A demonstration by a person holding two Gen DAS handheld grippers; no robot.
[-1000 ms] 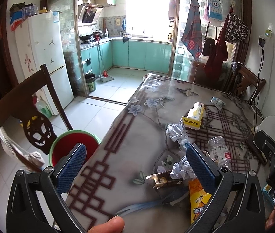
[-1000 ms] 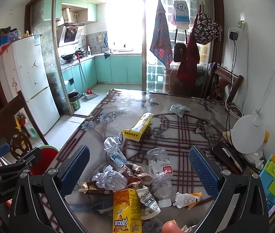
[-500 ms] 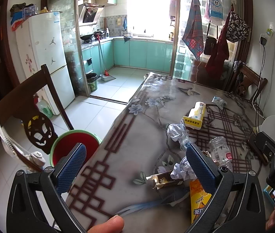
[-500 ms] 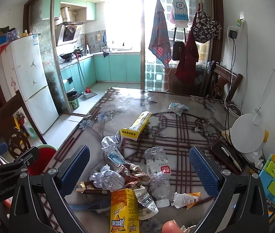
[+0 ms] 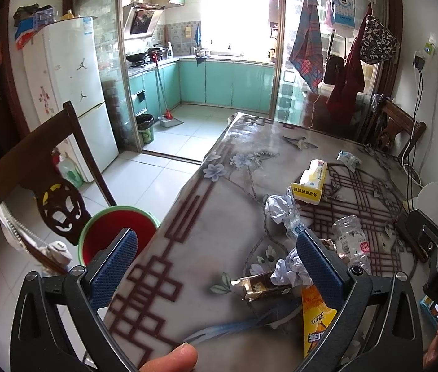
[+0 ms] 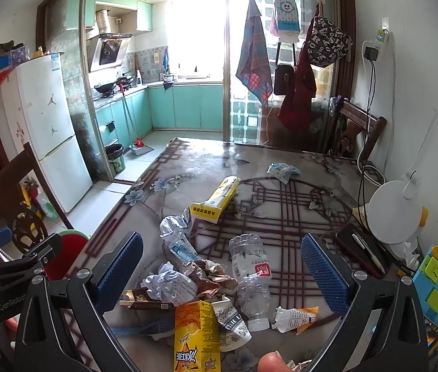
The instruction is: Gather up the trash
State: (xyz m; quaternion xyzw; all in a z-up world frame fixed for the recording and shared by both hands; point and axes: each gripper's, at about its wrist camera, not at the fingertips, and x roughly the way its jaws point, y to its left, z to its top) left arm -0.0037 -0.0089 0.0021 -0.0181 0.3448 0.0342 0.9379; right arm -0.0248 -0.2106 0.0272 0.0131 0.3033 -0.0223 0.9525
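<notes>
1. The left hand-held gripper [image 5: 216, 265] hangs with its jaws spread wide and nothing between them, low in the left wrist view over the near left edge of the bench [image 5: 219, 217].
2. The right hand-held gripper [image 6: 222, 269] is likewise spread wide and holds nothing, at the bottom of the right wrist view above the trash pile.
3. The trash sits in the lower centre of the right wrist view: a yellow juice carton [image 6: 197, 338] nearest the camera, a crumpled paper ball [image 6: 169, 285] just behind it, and a crushed clear bottle [image 6: 250, 269] to the right of them.
4. A small torn wrapper [image 6: 293, 317] lies right of the bottle's cap.
5. A long yellow box [image 6: 217, 198] lies in the middle of the bench, well apart from the pile.
6. A red bucket with a green rim [image 5: 116, 229] stands on the floor at lower left of the left wrist view, beside the bench edge and a dark wooden chair [image 5: 45, 167].
</notes>
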